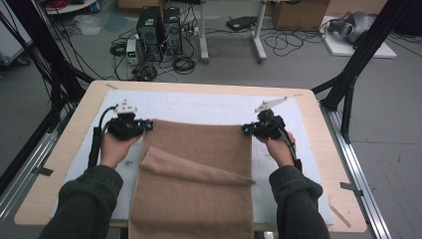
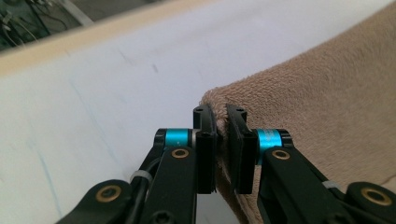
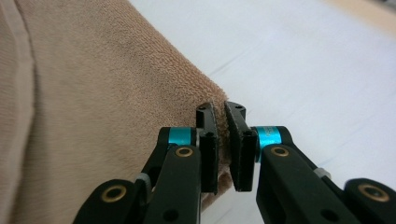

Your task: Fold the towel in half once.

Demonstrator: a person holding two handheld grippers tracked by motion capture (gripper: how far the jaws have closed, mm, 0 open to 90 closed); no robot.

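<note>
Sleeves (image 1: 84,199) at frame bottom; left gripper (image 1: 147,124) and right gripper (image 1: 246,130) each pinching towel (image 1: 199,174) corners, mid-frame.

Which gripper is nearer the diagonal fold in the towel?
Left. The left gripper pinches the towel's far-left corner, just above the fold's upper end; the right gripper pinches the far-right corner, farther from it.
</note>
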